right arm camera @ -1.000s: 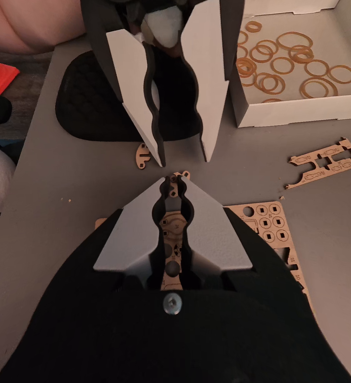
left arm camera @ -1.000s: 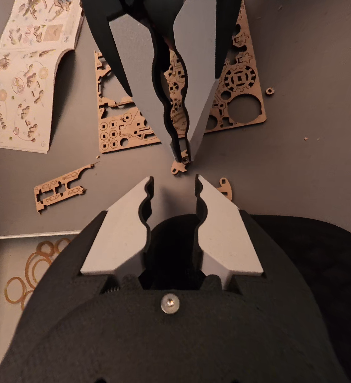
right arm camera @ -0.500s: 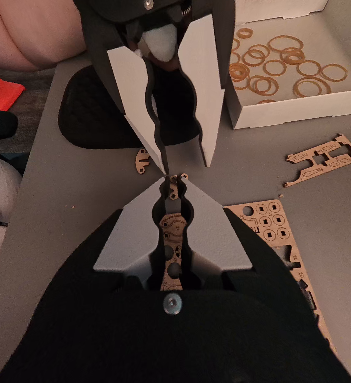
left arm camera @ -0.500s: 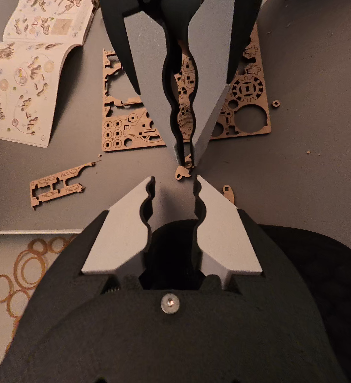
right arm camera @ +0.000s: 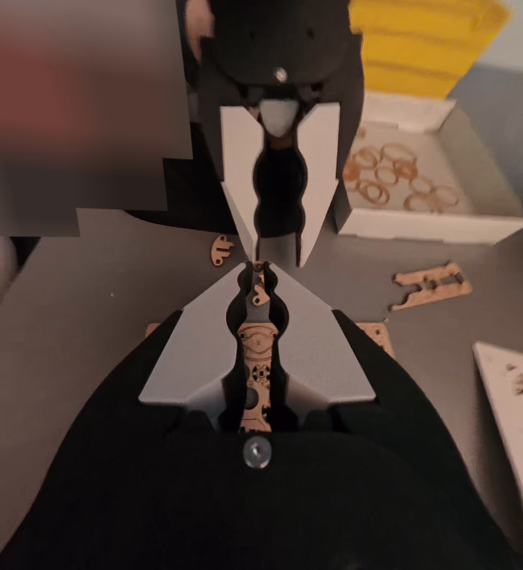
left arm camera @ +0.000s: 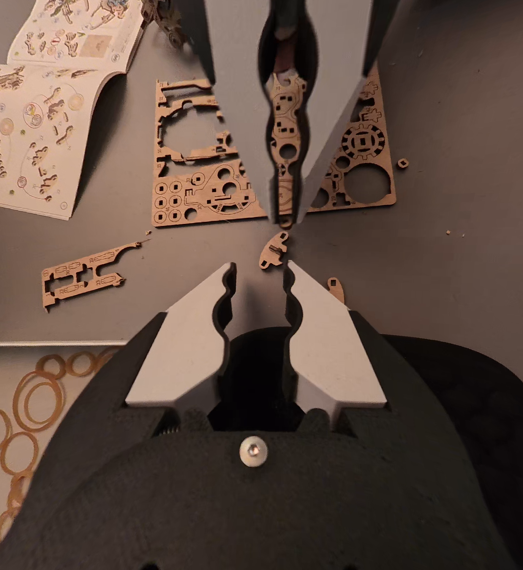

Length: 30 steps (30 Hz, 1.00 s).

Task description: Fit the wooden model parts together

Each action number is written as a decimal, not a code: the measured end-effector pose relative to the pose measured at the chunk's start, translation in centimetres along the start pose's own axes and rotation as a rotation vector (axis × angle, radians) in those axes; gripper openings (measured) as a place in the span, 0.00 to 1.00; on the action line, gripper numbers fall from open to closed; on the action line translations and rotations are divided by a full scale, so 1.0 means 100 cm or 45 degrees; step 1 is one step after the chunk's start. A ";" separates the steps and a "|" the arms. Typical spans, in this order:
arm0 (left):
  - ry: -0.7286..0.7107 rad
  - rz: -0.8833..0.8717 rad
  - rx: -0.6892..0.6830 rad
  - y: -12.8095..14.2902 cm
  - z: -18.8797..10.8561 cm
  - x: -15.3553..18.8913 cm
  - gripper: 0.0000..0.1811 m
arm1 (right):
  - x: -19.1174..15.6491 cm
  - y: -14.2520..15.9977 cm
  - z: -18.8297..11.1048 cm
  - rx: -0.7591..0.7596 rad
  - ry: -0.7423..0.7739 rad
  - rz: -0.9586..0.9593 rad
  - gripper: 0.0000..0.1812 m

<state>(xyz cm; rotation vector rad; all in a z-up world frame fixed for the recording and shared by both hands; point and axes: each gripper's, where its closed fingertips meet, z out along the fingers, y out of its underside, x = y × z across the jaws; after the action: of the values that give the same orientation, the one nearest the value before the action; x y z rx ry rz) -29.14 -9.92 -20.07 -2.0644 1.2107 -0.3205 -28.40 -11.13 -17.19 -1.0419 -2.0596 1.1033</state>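
Fingers: left [left arm camera: 258, 268] open, empty; right [right arm camera: 257, 267] pinching a small part [left arm camera: 285, 219]. Curved part [left arm camera: 273, 251] loose on desk [left arm camera: 439, 277]; nothing joined yet.

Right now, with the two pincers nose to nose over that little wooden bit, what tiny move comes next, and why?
Probably ease the left gripper forward and close on the loose wooden piece. Its jaws stand open and empty, the piece lies just past its tips, and the right gripper is shut on a small tab beside it.
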 end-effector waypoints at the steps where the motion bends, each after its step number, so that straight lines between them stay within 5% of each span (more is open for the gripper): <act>1: 0.023 -0.025 0.004 -0.001 -0.001 0.002 0.14 | 0.000 -0.004 -0.002 0.029 0.049 -0.099 0.03; 6: 0.196 -0.238 0.192 -0.023 -0.017 0.008 0.05 | -0.005 -0.017 -0.010 0.081 0.144 -0.312 0.03; 11: 0.403 -0.445 0.357 -0.046 -0.028 0.018 0.10 | -0.002 -0.018 -0.015 0.080 0.213 -0.374 0.03; 21: 0.588 -0.807 0.383 -0.046 -0.024 0.013 0.05 | -0.002 -0.012 -0.012 -0.001 0.272 -0.522 0.03; 30: 0.578 -0.830 0.334 -0.039 -0.018 0.013 0.06 | -0.001 -0.011 -0.009 -0.015 0.288 -0.521 0.03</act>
<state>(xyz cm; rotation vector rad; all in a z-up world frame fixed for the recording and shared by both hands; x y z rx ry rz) -26.84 -10.61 -16.22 -2.1564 0.6362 -1.2353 -28.08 -11.20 -15.82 -0.6710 -1.9784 0.7307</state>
